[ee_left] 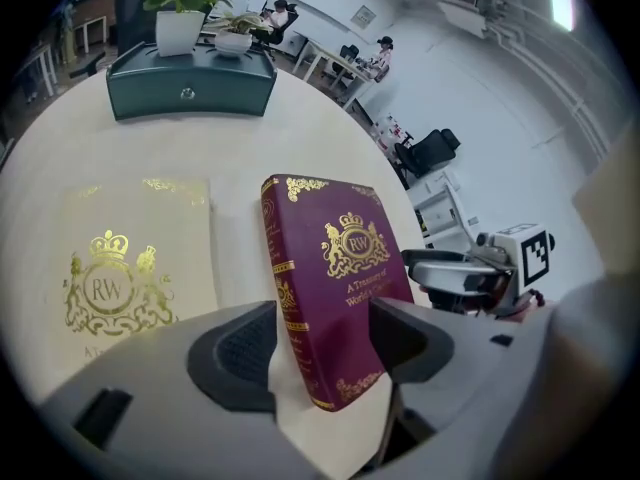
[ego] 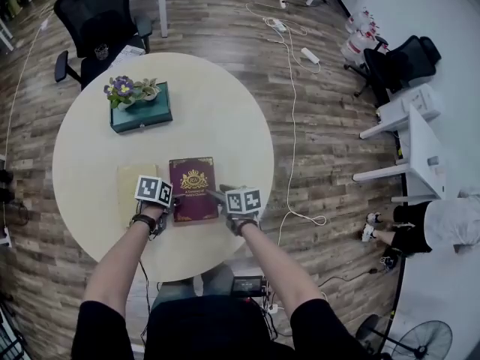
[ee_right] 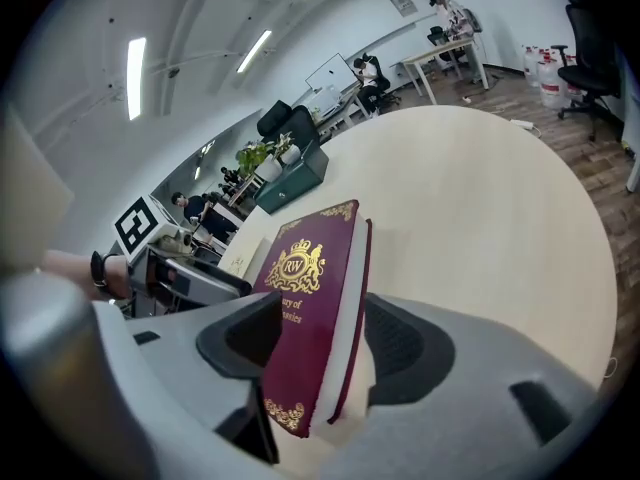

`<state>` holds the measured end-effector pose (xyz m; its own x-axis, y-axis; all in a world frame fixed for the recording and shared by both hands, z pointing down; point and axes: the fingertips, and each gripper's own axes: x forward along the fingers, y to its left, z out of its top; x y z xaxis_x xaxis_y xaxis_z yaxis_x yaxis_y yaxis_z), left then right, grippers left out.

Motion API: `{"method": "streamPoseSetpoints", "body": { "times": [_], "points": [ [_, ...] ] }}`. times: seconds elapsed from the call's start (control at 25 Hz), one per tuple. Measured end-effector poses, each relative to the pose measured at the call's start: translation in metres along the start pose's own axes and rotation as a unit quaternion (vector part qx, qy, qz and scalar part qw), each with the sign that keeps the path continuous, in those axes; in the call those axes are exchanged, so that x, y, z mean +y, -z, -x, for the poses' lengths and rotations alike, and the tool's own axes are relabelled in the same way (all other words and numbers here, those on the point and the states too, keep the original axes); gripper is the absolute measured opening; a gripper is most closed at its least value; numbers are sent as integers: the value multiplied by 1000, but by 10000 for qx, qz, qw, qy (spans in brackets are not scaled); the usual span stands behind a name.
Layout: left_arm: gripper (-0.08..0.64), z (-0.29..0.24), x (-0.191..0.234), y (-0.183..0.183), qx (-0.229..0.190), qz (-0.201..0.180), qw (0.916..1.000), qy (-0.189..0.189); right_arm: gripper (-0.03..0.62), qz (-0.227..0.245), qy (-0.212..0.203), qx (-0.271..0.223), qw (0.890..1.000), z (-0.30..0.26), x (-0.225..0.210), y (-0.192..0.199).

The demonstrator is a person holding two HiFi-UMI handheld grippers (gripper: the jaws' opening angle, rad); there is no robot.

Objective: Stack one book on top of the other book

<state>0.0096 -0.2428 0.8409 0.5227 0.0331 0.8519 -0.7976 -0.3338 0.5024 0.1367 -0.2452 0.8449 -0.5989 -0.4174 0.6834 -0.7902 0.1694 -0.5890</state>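
A maroon book (ego: 193,188) with a gold crest lies flat on the round cream table (ego: 225,103), near its front edge. A cream book (ego: 133,182) with the same crest lies flat beside it on the left. My left gripper (ego: 171,205) straddles the maroon book's near left corner (ee_left: 340,268); its jaws stand apart with a gap beside the spine. My right gripper (ego: 219,197) straddles the near right corner (ee_right: 310,308), also with room between one pad and the page edge. Each gripper shows in the other's view: right gripper (ee_left: 455,280), left gripper (ee_right: 185,276).
A teal box (ego: 141,107) carrying small potted flowers stands at the table's far left. A black office chair (ego: 101,21) sits behind the table. Cables (ego: 292,126) run across the wood floor to the right, where white desks and another chair (ego: 401,62) stand.
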Motion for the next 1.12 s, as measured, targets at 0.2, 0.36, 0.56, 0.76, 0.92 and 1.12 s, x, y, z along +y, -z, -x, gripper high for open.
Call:
{"method": "streamPoseSetpoints", "body": {
  "times": [0.2, 0.36, 0.56, 0.76, 0.92, 1.12],
  "points": [
    [278, -15, -2, 7, 352, -42, 9994, -31, 243, -67, -119, 309, 9994, -7, -3, 5],
    [264, -20, -1, 6, 422, -42, 9991, -85, 204, -41, -272, 497, 9984, -13, 4, 4],
    [247, -23, 1, 5, 444, -26, 9988, -187, 131, 19, -99, 555, 9984, -15, -1, 8],
    [241, -25, 1, 4, 456, 27, 9987, -246, 117, 41, 10, 564, 9984, -16, -5, 7],
    [235, -23, 0, 5, 450, 17, 9986, -273, 110, 21, 42, 575, 9983, -14, -3, 7],
    [227, -21, -1, 6, 405, -4, 9987, -312, 103, 55, 50, 549, 9985, -12, 0, 4]
  ]
}}
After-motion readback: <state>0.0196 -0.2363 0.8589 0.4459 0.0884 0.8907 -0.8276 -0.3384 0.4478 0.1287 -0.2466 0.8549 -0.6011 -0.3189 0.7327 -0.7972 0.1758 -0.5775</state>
